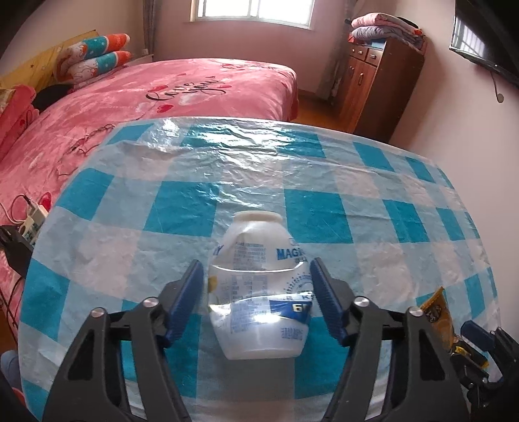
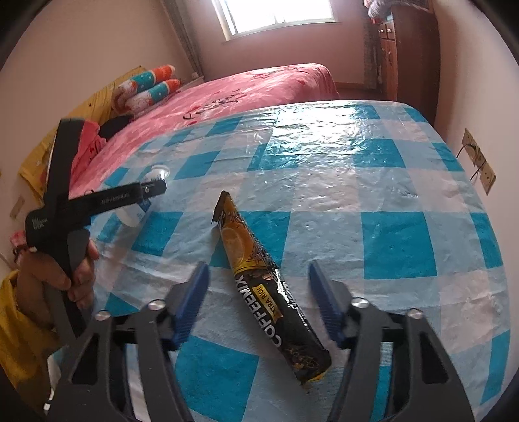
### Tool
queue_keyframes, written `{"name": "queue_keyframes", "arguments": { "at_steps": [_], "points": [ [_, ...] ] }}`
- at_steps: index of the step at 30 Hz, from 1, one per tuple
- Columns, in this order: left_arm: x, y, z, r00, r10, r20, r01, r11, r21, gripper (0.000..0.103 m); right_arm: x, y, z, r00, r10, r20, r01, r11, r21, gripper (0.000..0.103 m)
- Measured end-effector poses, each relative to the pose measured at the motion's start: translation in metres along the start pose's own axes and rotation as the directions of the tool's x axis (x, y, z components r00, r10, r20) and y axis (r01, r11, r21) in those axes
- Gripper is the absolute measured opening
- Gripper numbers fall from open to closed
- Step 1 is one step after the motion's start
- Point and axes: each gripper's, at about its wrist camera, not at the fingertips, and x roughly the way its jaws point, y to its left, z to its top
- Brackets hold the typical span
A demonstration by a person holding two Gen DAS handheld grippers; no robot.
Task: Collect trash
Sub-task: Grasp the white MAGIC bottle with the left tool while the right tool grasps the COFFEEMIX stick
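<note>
Blue-padded fingers of the left gripper [image 1: 258, 298] stand on either side of a crushed plastic bottle [image 1: 259, 292], which sits upright on the desk [image 1: 324, 181] with its white rim at the top. Its jaws look pressed against the bottle's dented sides, clamped on it, though the contact on the left side is hard to tell for sure. A blue-and-white checked plastic cloth covers the desk.

Over to the right, the right gripper [image 2: 258, 302] hovers with its jaws apart around a black-and-gold coffee sachet [image 2: 269, 289]. That sachet lies flat on the cloth, slanting from upper left to lower right, and neither pad touches it. From this side a hand [image 2: 61, 276] in a yellow sleeve can be seen gripping the handle of the left tool, the bottle peeking out behind its fingers.

Beyond the desk is a bed [image 1: 162, 97] with a pink cover and rolled pillows [image 1: 94, 55], a window [image 1: 253, 13] and a wooden cabinet [image 1: 376, 81] with folded blankets on top.
</note>
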Motion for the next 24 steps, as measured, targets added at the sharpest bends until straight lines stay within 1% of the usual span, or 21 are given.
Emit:
{"name": "queue_keyframes", "arguments": {
  "at_steps": [1,2,3,4,7,9,14,18,24],
  "points": [
    [0.000,0.000,0.000,1.000,0.002,0.000,-0.002,1.000,0.002,0.062,0.000,0.001,0.000,1.000,-0.002,-0.002,0.002,1.000,-0.008,0.049],
    [0.000,0.000,-0.001,1.000,-0.002,0.001,0.002,1.000,0.000,0.062,0.001,0.002,-0.001,1.000,-0.002,-0.004,0.001,1.000,-0.013,0.046],
    [-0.001,0.001,-0.002,1.000,-0.003,0.002,0.003,1.000,0.000,0.062,0.001,0.004,-0.001,1.000,0.001,-0.008,-0.001,1.000,-0.019,0.038],
    [-0.002,0.001,-0.003,1.000,-0.002,0.001,0.002,1.000,0.000,0.062,0.002,0.005,-0.001,1.000,0.003,-0.011,-0.004,1.000,-0.024,0.033],
    [-0.005,0.000,-0.007,1.000,-0.001,0.004,0.001,1.000,-0.004,0.062,0.002,0.010,-0.002,1.000,0.017,-0.022,-0.018,0.999,-0.050,0.023],
    [-0.009,0.001,-0.011,1.000,-0.003,0.005,0.003,1.000,-0.005,0.062,0.002,0.014,-0.003,0.999,0.022,-0.025,-0.023,0.997,-0.068,0.019],
    [-0.019,0.003,-0.022,1.000,-0.026,0.002,0.026,0.999,-0.019,0.062,0.002,0.019,-0.004,0.999,0.042,-0.035,-0.045,0.995,-0.092,0.015],
    [-0.032,0.001,-0.034,1.000,-0.015,0.019,0.015,1.000,-0.001,0.062,0.000,0.024,-0.008,0.999,0.043,-0.032,-0.047,0.993,-0.110,0.013],
    [-0.059,0.001,-0.054,0.999,-0.027,0.044,0.026,1.000,0.018,0.062,-0.009,0.028,-0.016,0.998,0.062,-0.015,-0.063,0.992,-0.107,0.009]
  ]
}}
